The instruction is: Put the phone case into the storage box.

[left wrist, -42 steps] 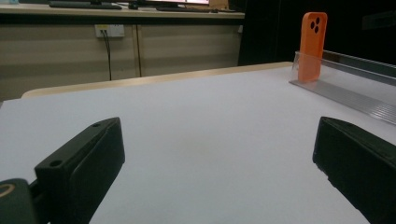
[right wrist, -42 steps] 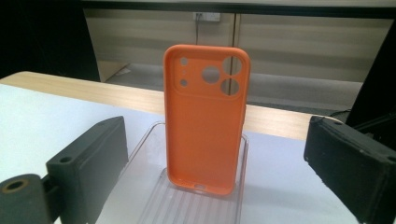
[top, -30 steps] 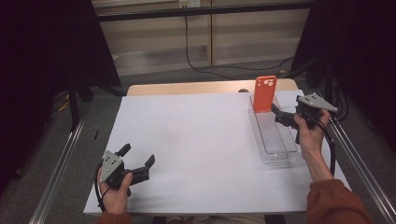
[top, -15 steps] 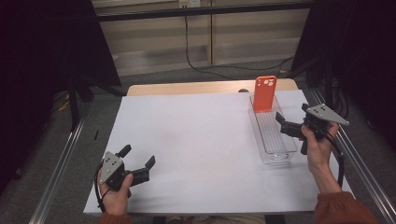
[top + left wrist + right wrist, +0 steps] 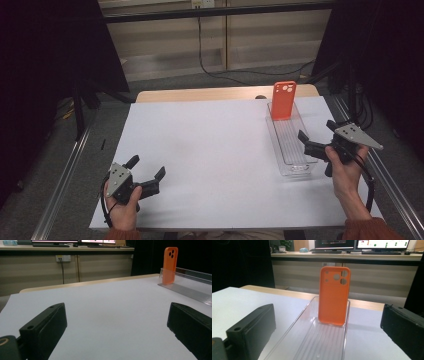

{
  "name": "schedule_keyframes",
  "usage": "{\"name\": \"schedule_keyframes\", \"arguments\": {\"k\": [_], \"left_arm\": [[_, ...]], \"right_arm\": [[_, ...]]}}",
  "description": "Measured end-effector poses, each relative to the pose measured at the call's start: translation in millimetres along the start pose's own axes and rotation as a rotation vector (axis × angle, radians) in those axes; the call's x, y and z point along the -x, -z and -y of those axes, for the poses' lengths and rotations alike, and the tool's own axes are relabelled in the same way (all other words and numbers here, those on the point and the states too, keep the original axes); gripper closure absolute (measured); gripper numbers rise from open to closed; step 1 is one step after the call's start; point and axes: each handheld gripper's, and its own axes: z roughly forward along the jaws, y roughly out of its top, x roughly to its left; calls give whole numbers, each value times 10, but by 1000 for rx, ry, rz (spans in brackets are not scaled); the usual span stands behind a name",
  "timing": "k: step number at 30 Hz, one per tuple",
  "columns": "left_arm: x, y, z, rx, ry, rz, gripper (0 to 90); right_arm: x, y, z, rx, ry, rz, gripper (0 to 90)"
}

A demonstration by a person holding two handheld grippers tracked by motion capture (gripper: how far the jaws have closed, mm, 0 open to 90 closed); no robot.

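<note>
Phone case (image 5: pixel 283 100) unmoved — right gripper (image 5: pixel 316 141) drawn back.

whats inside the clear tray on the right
An orange phone case stands upright at the far end of the clear tray, leaning on its end wall. The ribbed floor in front is bare. The strip of floor behind the case is covered.

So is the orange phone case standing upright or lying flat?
Upright: the orange phone case stands on end at the far end of the clear tray.

table centre (image 5: pixel 210 145): open | obstacles: tray (image 5: pixel 280 145), upright phone case (image 5: pixel 283 100)
</note>
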Motion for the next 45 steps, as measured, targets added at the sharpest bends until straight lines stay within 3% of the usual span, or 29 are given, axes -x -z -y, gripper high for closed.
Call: {"name": "schedule_keyframes", "arguments": {"k": [25, 34, 45], "left_arm": [[-3, 57, -1, 11, 14, 2, 25], [-3, 105, 15, 7, 20, -10, 25], [-26, 194, 66, -5, 27, -50, 25]], "right_arm": [[-135, 465, 371, -22, -20, 33, 0], [-133, 578, 478, -4, -25, 61, 0], [-126, 695, 581, -32, -63, 80, 0]]}}
